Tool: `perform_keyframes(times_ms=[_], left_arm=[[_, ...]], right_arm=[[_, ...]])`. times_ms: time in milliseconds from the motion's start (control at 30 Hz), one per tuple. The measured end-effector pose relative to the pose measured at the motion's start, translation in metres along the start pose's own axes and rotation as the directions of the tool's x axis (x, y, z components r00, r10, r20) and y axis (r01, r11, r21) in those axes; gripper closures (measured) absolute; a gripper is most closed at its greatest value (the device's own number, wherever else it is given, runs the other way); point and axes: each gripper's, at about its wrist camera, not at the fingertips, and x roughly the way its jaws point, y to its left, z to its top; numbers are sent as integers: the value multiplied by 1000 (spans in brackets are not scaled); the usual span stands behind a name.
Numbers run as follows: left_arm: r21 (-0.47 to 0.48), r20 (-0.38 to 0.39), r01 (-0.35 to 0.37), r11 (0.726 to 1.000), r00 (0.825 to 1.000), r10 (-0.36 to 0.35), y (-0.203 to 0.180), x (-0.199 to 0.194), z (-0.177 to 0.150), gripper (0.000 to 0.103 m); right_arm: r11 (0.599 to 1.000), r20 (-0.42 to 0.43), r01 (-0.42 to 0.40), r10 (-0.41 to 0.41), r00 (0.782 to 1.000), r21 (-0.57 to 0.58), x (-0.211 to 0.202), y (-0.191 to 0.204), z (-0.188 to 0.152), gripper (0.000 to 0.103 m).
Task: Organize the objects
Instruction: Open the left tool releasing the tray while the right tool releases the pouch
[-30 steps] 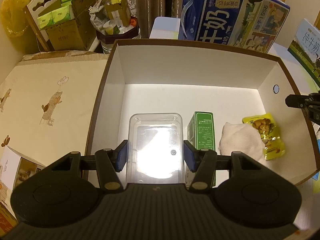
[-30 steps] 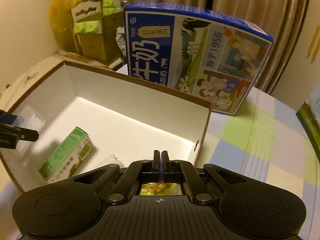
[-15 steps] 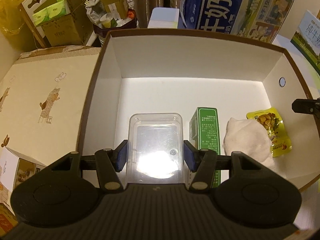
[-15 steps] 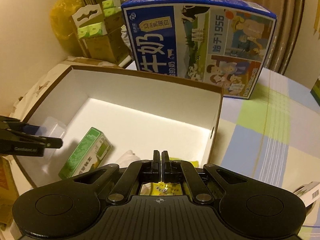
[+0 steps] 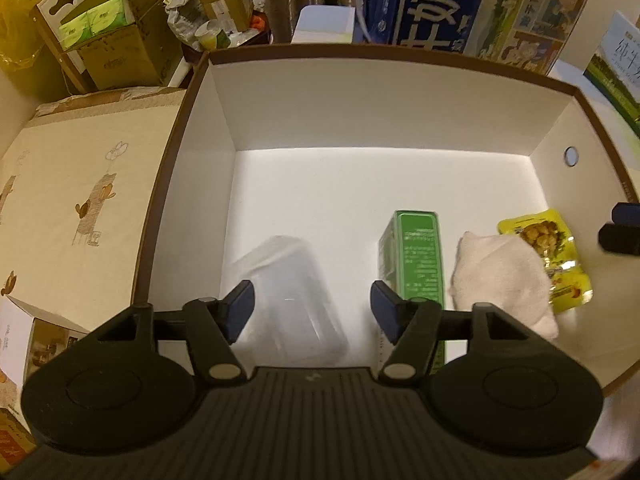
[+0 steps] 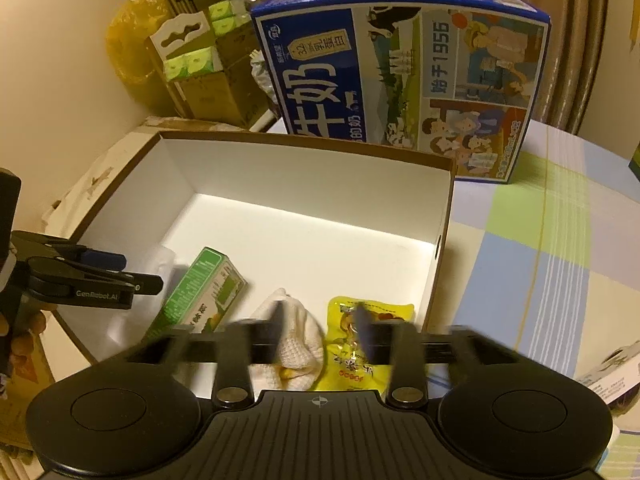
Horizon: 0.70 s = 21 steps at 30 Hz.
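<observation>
Four items lie in one brown-rimmed white box (image 5: 188, 128), both grippers spread and holding nothing.
One clear plastic container (image 5: 292, 292), one green carton (image 5: 416, 260), one white cloth (image 5: 504, 276), one yellow snack pouch (image 6: 360, 344); the left gripper (image 5: 312, 312) straddles the blurred container and could knock it into the carton, while the right gripper (image 6: 320, 336), blurred, hangs over cloth and pouch.

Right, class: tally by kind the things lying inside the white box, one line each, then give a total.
Clear plastic container: 1
Green carton: 1
White cloth: 1
Yellow snack packet: 1
Total inside the white box: 4
</observation>
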Motion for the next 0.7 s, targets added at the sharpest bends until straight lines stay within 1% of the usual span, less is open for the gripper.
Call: perform_keyframes(times_ms=[33,133,333,500,567,700], left_arm=[[2,6,1,1000,1000,-1,-1,-2,0,37],[8,25,-12,1000,1000,11,-4,-11,0,29],[-14,47,-11,1000,999,12,-3,-30,0,24],[-28,80,-13,1000,997,16,-5,-53,-5,24],[-34,97,-9,999,995,12,-7,-63,-8,20],[-49,131,-6,999,991,12,-11,-86,-19,19]], right_arm=[[1000,4,-2,2,1000,-4,-2,1,0,51],[1000,3,-8,8,1000,-10,-6,4,-2,48],[999,26,-19,20,999,-32,-19,7,-9,40],[999,46,-35,36,998,-12,-34,7,-15,38],[999,57,-46,46,997,-1,-42,6,-18,37],[998,87,-62,61,994,11,-60,5,-27,37]])
